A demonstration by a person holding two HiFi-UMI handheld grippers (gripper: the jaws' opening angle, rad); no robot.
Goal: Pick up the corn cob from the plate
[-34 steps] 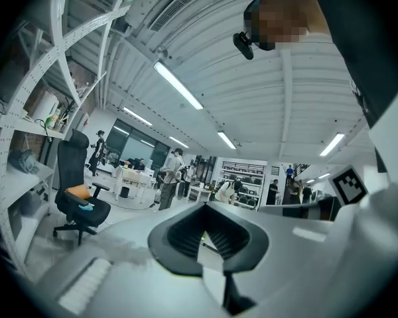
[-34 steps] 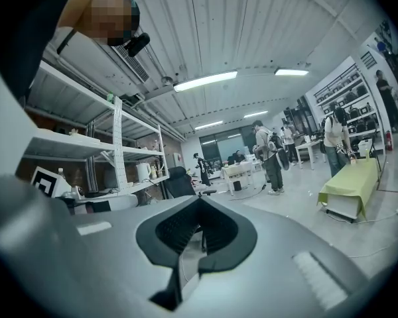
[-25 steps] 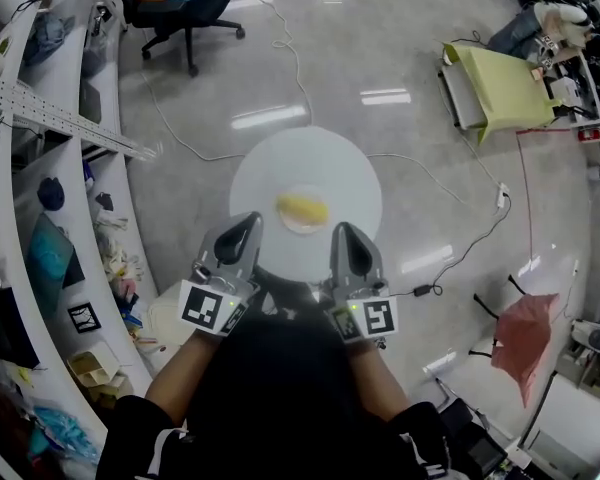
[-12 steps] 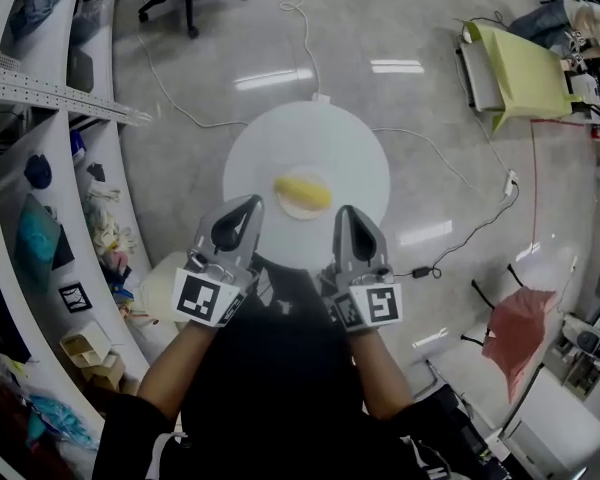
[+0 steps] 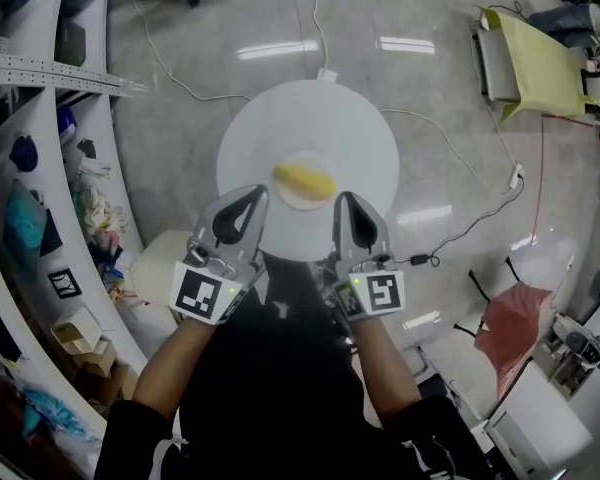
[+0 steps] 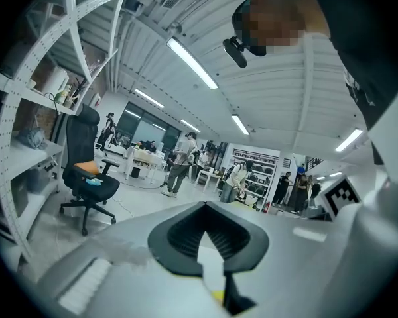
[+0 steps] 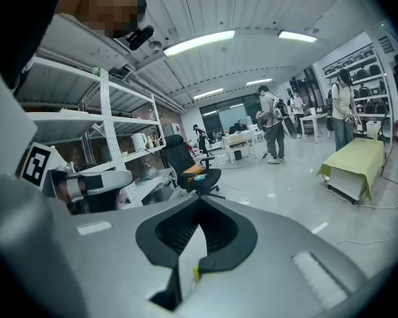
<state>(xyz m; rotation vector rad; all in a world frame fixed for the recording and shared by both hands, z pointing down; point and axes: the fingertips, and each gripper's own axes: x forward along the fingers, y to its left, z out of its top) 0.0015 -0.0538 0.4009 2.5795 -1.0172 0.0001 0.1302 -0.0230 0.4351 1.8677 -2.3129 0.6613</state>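
Moved nearer, left claw (image 5: 251, 197), right claw (image 5: 344, 201), flanking plate (image 5: 300, 205)

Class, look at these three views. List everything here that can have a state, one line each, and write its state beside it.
corn cob: lying on its side on the plate, untouched.
plate: flat on the round table, holding only the cob.
left tool: jaws together, empty, near the table's near edge, short of the cob.
right tool: jaws together, empty, near the table's near edge, short of the cob.
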